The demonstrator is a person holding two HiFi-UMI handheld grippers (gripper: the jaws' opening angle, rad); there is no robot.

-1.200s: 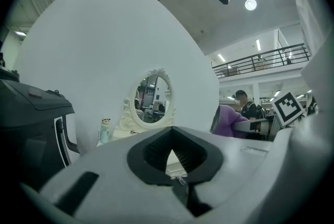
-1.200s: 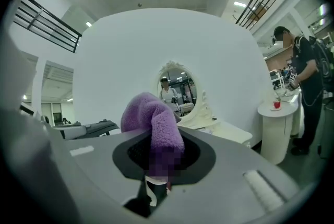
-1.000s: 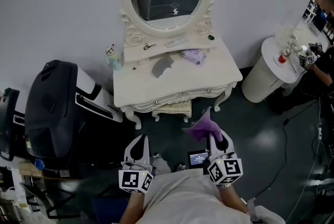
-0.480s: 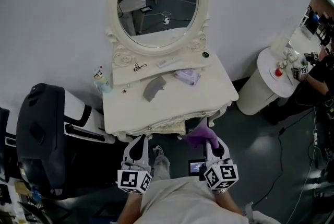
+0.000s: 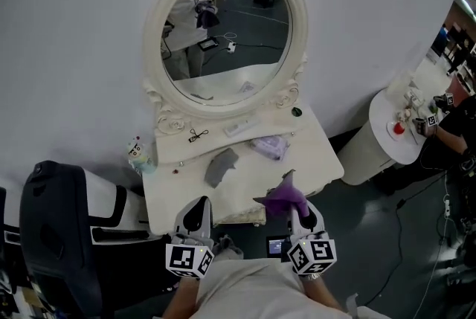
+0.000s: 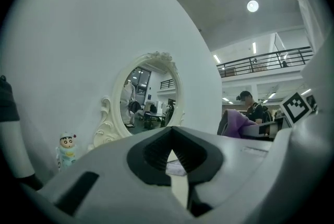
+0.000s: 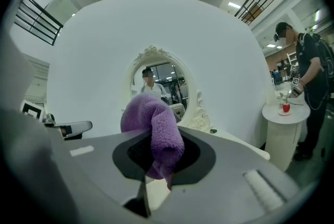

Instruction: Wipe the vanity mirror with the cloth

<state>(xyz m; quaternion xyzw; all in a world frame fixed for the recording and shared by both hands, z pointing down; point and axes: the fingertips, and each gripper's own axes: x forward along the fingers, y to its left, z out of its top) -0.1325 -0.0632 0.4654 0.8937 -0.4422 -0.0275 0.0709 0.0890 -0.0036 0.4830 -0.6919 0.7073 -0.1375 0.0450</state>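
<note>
The oval vanity mirror [image 5: 223,42] in its white carved frame stands at the back of the white dressing table [image 5: 175,195]. It also shows ahead in the left gripper view [image 6: 141,100] and the right gripper view [image 7: 164,87]. My right gripper [image 5: 297,215] is shut on a purple fluffy cloth [image 5: 281,198], held over the table's front edge; the cloth [image 7: 154,131] bulges up between the jaws. My left gripper [image 5: 195,215] is shut with nothing in it, level with the right one at the table's front. Both are well short of the glass.
On the table lie a grey cloth [image 5: 219,165], a lilac bundle [image 5: 269,146], a black hair clip [image 5: 195,135] and a small figurine [image 5: 135,150]. A black chair [image 5: 52,236] stands at the left. A round white stand [image 5: 398,135] and a person [image 5: 454,124] are at the right.
I have come closer to the dressing table; both grippers now reach its front edge. The mirror sits larger and more central. The right gripper still holds the purple cloth.
</note>
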